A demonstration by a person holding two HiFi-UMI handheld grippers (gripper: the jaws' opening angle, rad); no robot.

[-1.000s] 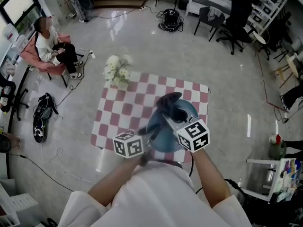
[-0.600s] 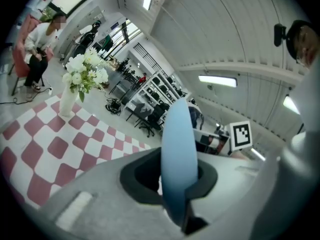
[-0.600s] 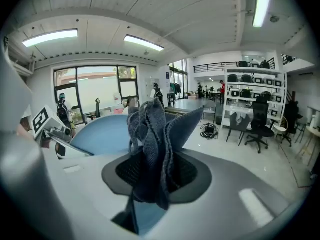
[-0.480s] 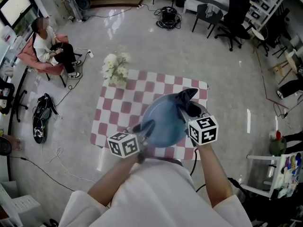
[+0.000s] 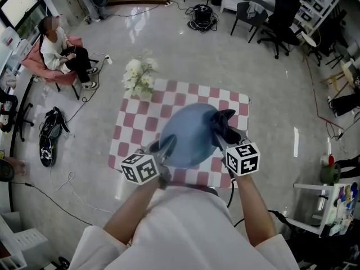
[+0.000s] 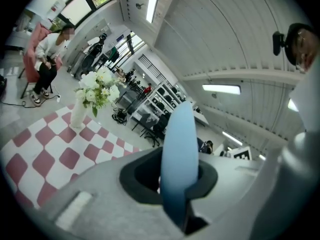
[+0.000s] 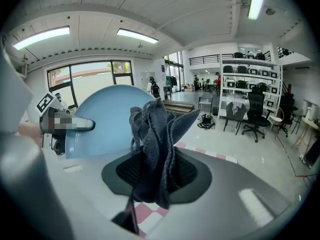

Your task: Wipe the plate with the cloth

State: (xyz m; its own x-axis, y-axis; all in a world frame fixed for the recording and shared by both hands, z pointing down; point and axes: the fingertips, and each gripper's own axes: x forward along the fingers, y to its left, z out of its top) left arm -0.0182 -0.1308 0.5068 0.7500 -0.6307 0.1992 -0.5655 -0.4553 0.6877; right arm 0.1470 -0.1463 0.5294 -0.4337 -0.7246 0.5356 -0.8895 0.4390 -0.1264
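Two grippers are up at the centre of the frame, and both are busy. The left gripper (image 6: pixel 177 179) is clamped on the rim of the blue plate (image 5: pixel 188 133), whose edge stands upright between its jaws in the left gripper view. The right gripper (image 7: pixel 159 176) is pinching the dark grey cloth (image 7: pixel 154 134), with bunched folds sprouting up out of its jaws. In the head view the plate is held up, tilted, over the red-and-white checkered tablecloth (image 5: pixel 135 129), and the cloth sits at the plate's right edge, seemingly against it. Further out, a vase of white flowers (image 5: pixel 139 79) stands at the tablecloth's upper left corner. Upper left of the frame, a person (image 5: pixel 61 52) sits on a pink chair (image 5: pixel 42 72), well apart from the table, and black office chairs (image 5: pixel 281 21) stand at the upper right
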